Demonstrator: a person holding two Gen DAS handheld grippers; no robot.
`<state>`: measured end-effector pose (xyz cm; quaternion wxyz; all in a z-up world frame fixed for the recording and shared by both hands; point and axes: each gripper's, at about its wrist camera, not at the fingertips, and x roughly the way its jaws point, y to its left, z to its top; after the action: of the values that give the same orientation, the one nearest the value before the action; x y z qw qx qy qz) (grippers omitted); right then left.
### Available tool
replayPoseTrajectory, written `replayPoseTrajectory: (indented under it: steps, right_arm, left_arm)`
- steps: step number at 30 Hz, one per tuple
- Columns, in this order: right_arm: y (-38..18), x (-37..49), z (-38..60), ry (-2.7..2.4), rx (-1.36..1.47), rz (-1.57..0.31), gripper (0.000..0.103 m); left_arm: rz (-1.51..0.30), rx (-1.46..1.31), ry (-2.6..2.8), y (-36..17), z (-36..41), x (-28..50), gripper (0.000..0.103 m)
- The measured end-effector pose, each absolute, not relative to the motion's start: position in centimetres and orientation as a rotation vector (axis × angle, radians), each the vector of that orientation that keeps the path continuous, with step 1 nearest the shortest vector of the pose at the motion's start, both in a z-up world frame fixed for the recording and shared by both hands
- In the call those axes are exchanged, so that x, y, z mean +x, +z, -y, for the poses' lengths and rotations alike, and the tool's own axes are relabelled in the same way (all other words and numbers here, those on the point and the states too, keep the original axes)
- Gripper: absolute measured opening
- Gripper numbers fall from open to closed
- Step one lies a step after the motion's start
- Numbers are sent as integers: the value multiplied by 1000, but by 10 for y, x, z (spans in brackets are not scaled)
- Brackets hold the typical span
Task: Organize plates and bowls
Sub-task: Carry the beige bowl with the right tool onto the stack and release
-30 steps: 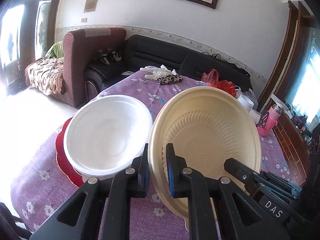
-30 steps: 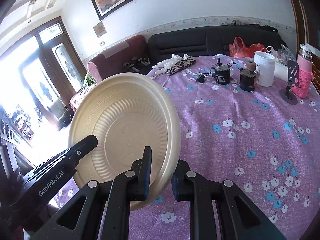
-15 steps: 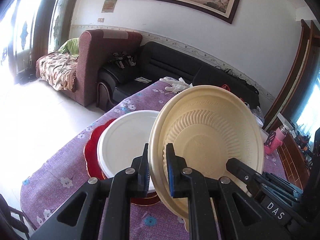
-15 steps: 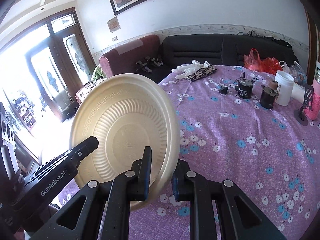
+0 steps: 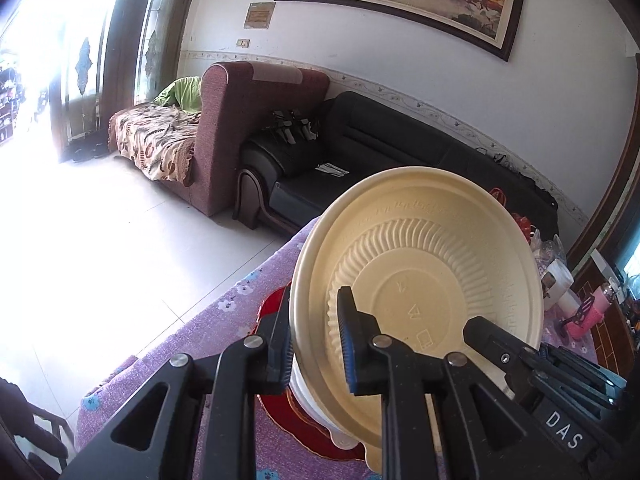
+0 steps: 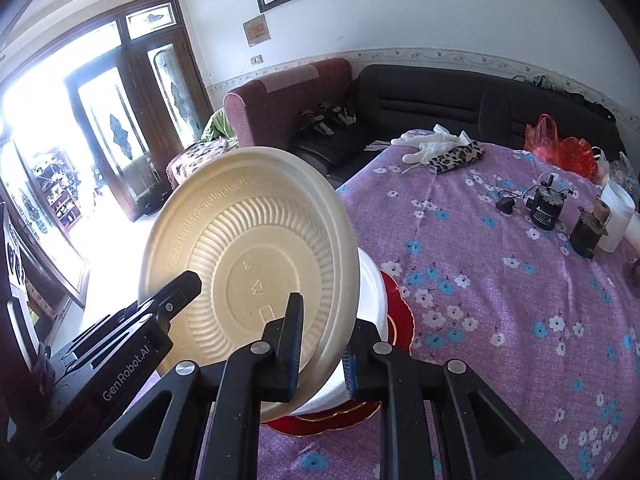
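Observation:
A cream ribbed plastic bowl [image 5: 420,276] is held tilted on edge between both grippers; it also shows in the right wrist view [image 6: 248,276]. My left gripper [image 5: 314,344] is shut on its rim. My right gripper [image 6: 322,344] is shut on the opposite rim. Just behind and below the bowl, a white bowl [image 6: 370,296] sits on a red plate [image 6: 396,320] with a gold rim; they are mostly hidden in the left wrist view, where only the red plate [image 5: 280,412] and a sliver of white show.
The table has a purple flowered cloth [image 6: 500,300]. At its far right stand two small dark motors [image 6: 546,210], a white cup [image 6: 616,216], a leopard pouch with white gloves [image 6: 452,156] and red bags [image 6: 560,148]. The table's left edge [image 5: 224,296] drops to the floor; sofas stand beyond.
Both grippers have carried the cream bowl left, over the white bowl and red plate, which it now mostly covers. Both grips are unchanged.

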<state>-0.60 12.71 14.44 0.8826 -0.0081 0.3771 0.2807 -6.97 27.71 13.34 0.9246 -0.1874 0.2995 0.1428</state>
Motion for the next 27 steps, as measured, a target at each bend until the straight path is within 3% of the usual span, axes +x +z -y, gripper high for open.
replayPoseTrajectory:
  steps: [12, 15, 18, 20, 23, 27]
  right_arm:
    - [100, 24, -142, 557, -5, -904, 19]
    - [101, 22, -145, 555, -18, -889, 19]
    - [102, 19, -147, 549, -25, -874, 19]
    - [102, 19, -146, 547, -12, -874, 21]
    - [104, 19, -142, 561, 26, -864, 34]
    - [111, 16, -136, 562, 66, -837, 49]
  left_arm:
    - [-726, -402, 290, 98, -296, -33, 18]
    - [-724, -423, 285, 97, -299, -33, 25]
    - [-701, -429, 286, 101, -301, -38, 45]
    - [-677, -422, 292, 108, -298, -45, 51]
    - [-640, -405, 298, 118, -292, -55, 62]
    - [-587, -376, 321, 133, -285, -69, 68]
